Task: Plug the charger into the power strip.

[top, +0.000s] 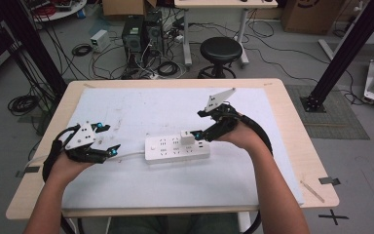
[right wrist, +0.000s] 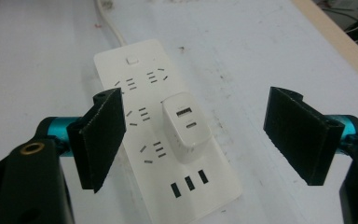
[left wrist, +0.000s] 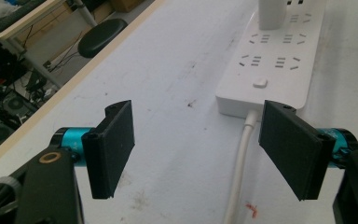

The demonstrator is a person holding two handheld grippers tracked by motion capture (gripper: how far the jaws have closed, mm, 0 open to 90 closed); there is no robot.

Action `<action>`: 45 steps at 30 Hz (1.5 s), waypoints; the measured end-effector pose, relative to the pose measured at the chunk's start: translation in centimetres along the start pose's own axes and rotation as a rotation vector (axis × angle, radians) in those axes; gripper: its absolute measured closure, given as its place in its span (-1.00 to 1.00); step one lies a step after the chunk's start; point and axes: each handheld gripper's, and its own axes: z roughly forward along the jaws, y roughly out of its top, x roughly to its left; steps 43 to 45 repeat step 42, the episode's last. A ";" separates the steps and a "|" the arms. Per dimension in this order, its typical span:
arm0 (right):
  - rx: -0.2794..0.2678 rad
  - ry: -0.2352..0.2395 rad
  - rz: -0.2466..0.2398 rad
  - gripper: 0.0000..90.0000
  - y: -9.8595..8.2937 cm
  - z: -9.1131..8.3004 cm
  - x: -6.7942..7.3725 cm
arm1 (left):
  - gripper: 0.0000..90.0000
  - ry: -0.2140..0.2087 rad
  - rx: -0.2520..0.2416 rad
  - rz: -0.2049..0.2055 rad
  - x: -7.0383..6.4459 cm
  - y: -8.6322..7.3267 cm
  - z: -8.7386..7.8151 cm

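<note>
- Two forearms are seen coming in from the bottom of the high view, one on each side.
- The left claw [top: 108,137] is held by the left hand [top: 70,163] near the left side of the bench [top: 292,117]. Its jaws are spread wide and nothing is held between them.
- In the left gripper view, the left claw [left wrist: 198,151] is seen low over a white mat [left wrist: 168,70], and a white cord [left wrist: 240,168] is seen running between the two jaws without touching them.
- The white mat [top: 141,107] is laid over most of the bench top, and small dark marks are seen on it.
- A white power strip [top: 177,148] is laid flat on the mat, near the middle of the bench. Its cord [top: 129,155] is led out from its left end toward the left claw.
- A small white charger [top: 186,137] is plugged into the strip, standing up from its top.
- The right claw [top: 199,124] is held by the right hand [top: 243,136] just beside the charger, at the right end of the strip. Its jaws are spread wide and nothing is gripped.
- In the right gripper view, the charger [right wrist: 186,128] is seen between the two jaws of the right claw [right wrist: 193,140], but it is not touched by them. Two ports are seen on its top face. The power strip [right wrist: 144,88] is seen under it, with a small button near its far end.
- Past the bench, a black stool [top: 220,50] is stood on the grey floor [top: 292,53], and cables and boxes are spread around it.
</note>
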 end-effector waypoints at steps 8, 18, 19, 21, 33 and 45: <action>-0.095 -0.075 0.099 -0.57 -3.8 -2.0 0.8 | -0.42 -0.046 -0.038 -0.026 0.0 -0.2 0.8; -0.162 -0.153 0.178 -0.57 -7.2 -3.8 0.4 | -0.42 -0.063 -0.061 -0.063 0.3 -0.6 1.2; -0.163 -0.158 0.193 -0.57 -7.5 -3.8 0.5 | -0.42 -0.065 -0.062 -0.065 0.3 -0.6 1.3; -0.166 -0.162 0.195 -0.57 -7.8 -3.8 0.4 | -0.42 -0.065 -0.058 -0.061 0.4 -0.6 1.2; -0.150 -0.162 0.188 -0.57 -7.6 -3.7 0.4 | -0.42 -0.061 -0.047 -0.063 0.4 -0.7 1.4; -0.146 -0.163 0.192 -0.57 -7.7 -3.6 0.1 | -0.42 -0.050 -0.040 -0.072 0.6 -0.9 1.3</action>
